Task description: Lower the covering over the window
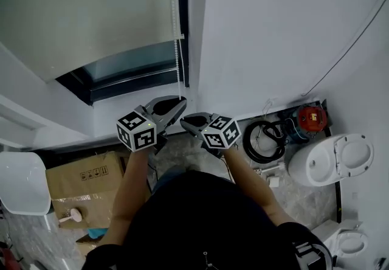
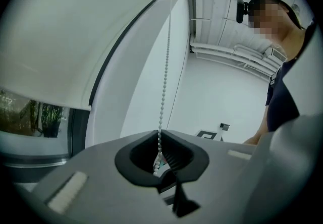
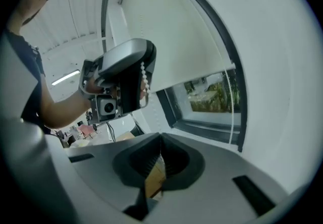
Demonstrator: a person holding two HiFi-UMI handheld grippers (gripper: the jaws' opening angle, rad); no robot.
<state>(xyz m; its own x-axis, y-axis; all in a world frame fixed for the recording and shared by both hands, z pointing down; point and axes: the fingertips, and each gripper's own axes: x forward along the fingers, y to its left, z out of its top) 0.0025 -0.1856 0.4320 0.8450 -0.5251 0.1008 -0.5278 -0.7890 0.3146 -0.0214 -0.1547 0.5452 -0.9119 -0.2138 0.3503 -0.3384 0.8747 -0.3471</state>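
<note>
The cream fabric roller blind (image 1: pixel 91 13) hangs partway down the dark-framed window (image 1: pixel 130 67), so my left claw (image 1: pixel 180 103) is clenched on its white beaded pull chain (image 1: pixel 177 50) to draw it lower, my right claw (image 1: pixel 186 121) pinched closed, empty, just beside.

The left tool (image 1: pixel 178 106) points almost level at the bead chain (image 1: pixel 177 50). Its jaws are closed low on the chain, with the beads running down between the pads. The right tool (image 1: pixel 187 121) sits just below and to the right of it, near the chain but off it. It tilts slightly downward, jaws pressed together with nothing between them. The left forearm (image 1: pixel 129 190) and right forearm (image 1: pixel 250 185) reach forward from the torso (image 1: pixel 200 220), converging toward the chain.
</note>
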